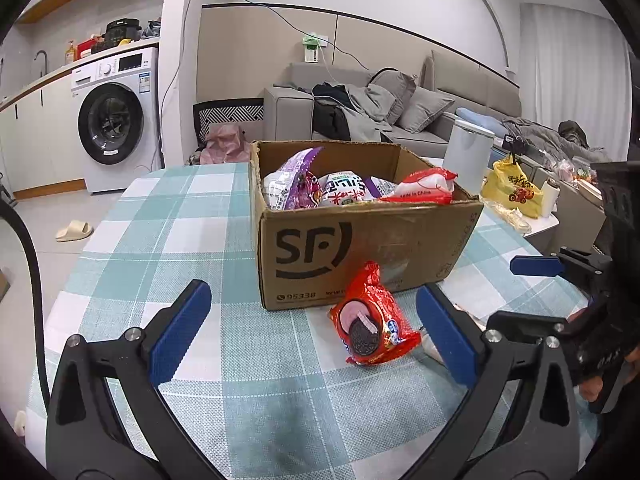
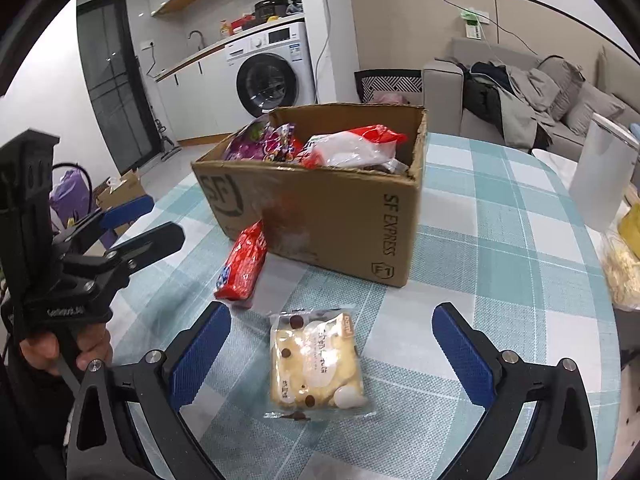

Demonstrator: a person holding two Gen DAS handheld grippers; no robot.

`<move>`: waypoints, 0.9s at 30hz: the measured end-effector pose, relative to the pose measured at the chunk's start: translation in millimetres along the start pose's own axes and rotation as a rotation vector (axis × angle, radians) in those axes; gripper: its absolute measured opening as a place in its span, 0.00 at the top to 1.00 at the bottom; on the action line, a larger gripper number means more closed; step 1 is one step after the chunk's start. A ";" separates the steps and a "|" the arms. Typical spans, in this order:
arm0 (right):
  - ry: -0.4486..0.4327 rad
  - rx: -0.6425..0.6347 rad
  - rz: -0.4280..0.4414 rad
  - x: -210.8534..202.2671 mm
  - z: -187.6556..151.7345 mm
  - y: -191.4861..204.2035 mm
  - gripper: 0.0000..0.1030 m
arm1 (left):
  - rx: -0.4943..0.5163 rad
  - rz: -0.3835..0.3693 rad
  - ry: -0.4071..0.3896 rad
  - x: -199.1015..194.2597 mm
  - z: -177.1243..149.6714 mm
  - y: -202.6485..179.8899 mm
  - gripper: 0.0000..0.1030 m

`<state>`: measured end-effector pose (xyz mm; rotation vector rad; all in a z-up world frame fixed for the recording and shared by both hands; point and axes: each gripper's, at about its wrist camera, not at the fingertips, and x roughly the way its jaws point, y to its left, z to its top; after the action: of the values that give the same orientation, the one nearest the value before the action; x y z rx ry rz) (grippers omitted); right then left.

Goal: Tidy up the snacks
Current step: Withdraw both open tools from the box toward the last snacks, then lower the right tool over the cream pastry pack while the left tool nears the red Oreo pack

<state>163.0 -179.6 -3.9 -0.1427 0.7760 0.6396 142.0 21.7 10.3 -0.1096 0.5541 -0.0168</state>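
A brown SF cardboard box (image 1: 408,240) (image 2: 340,216) stands on the checked tablecloth with several snack packets inside. A red Oreo packet (image 1: 372,320) (image 2: 242,264) lies against the box's front. My left gripper (image 1: 312,328) is open just short of that packet, nothing between its blue pads. A clear packet of pale yellow bread (image 2: 316,364) lies flat on the cloth. My right gripper (image 2: 332,344) is open with its fingers on either side of the bread packet, not touching it. The right gripper also shows at the right edge of the left wrist view.
A white cylindrical bin (image 1: 468,154) (image 2: 600,172) and a yellow bag (image 1: 514,190) stand to the right, past the table. A grey sofa (image 1: 400,120) is behind, a washing machine (image 1: 114,120) at the left. A hand (image 2: 52,352) holds the left gripper.
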 end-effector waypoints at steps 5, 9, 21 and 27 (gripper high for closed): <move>-0.027 -0.005 -0.021 -0.6 -11.3 0.3 0.00 | -0.007 0.001 0.002 4.3 -3.4 -2.0 0.01; 0.006 -0.008 0.004 4.8 -14.4 2.1 0.00 | 0.014 0.008 -0.001 5.5 -6.1 -5.5 0.01; 0.137 0.016 -0.010 29.3 -25.1 -4.3 0.00 | 0.025 0.025 0.003 10.5 -10.1 -10.1 0.01; 0.176 0.042 -0.011 38.2 -29.1 -10.8 0.00 | 0.029 0.032 -0.006 9.4 -11.7 -10.9 0.01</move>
<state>172.1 -179.9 -52.3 -0.1667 0.9570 0.6052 144.0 9.3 -3.3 -0.0727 0.5493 0.0069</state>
